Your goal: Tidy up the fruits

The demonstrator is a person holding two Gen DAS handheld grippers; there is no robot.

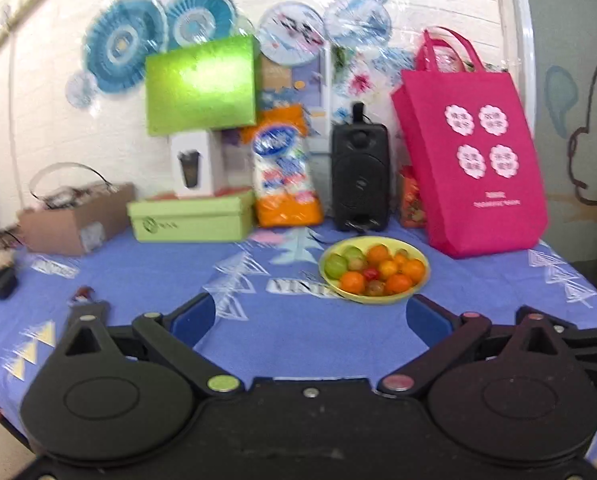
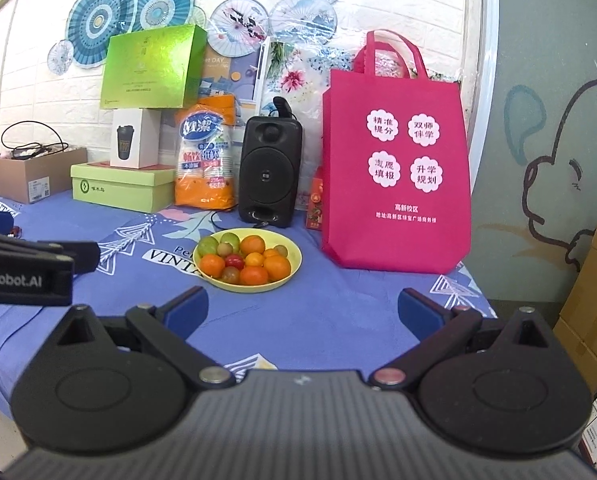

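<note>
fruit (image 2: 245, 259) sits piled in a yellow bowl (image 2: 292, 268) on the blue tablecloth (image 2: 318, 320), near the pink bag (image 2: 398, 168). left gripper (image 1: 312, 316) and right gripper (image 2: 302, 310) both hang wide apart, holding nothing.

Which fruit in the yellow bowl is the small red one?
The little red tomato near the middle of the yellow bowl. It is the only red piece, ringed by larger oranges and, at the back left, green fruits.
</note>
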